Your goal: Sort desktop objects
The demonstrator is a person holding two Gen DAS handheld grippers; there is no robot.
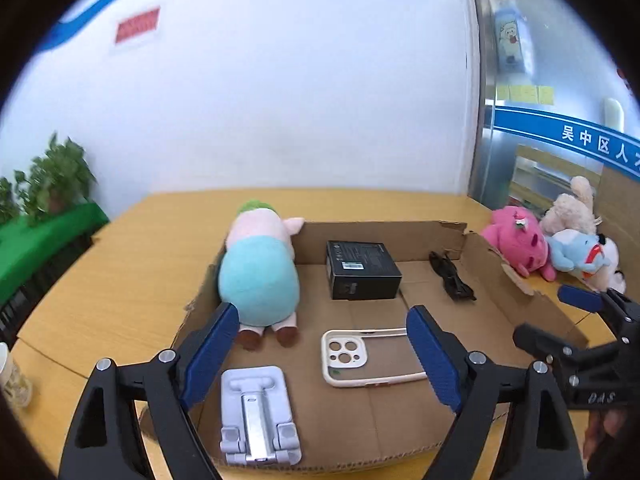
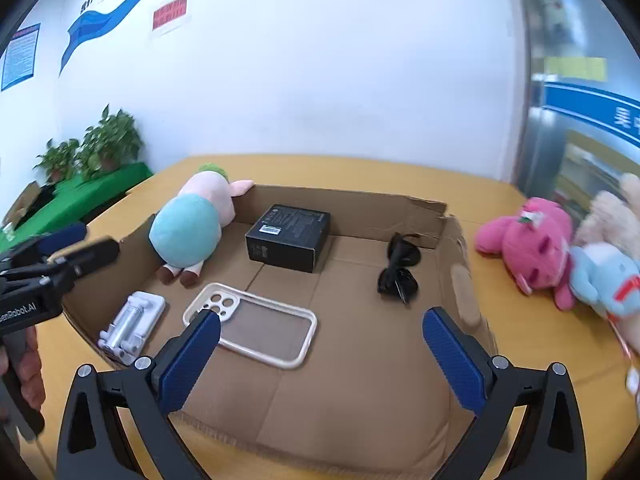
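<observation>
Both tools stand released, with nothing between their blue pads. The left gripper (image 1: 320,354) hangs above the near end of a shallow cardboard box (image 2: 352,208) on a yellow table (image 1: 120,280); the right gripper (image 2: 322,354) hangs beside it over the same edge.

Just ahead of the left gripper a white phone stand (image 1: 258,414) lies folded flat, its long axis running from the near wall toward the far one. Beside it lies a cream phone case (image 2: 252,324), open side up, its long axis across the box and its camera cutouts toward the stand.

Farther in, a black box (image 1: 362,270) sits flat near the middle. Folded black sunglasses (image 2: 398,270) lie to its right, lengthwise front to back. A plush pig (image 1: 260,276) lies along the left wall, feet toward the grippers, head toward the far corner.

Outside the box on the right, a pink plush (image 2: 532,246), a blue plush (image 2: 604,276) and a beige plush (image 1: 572,208) lie touching in a heap on the table.
</observation>
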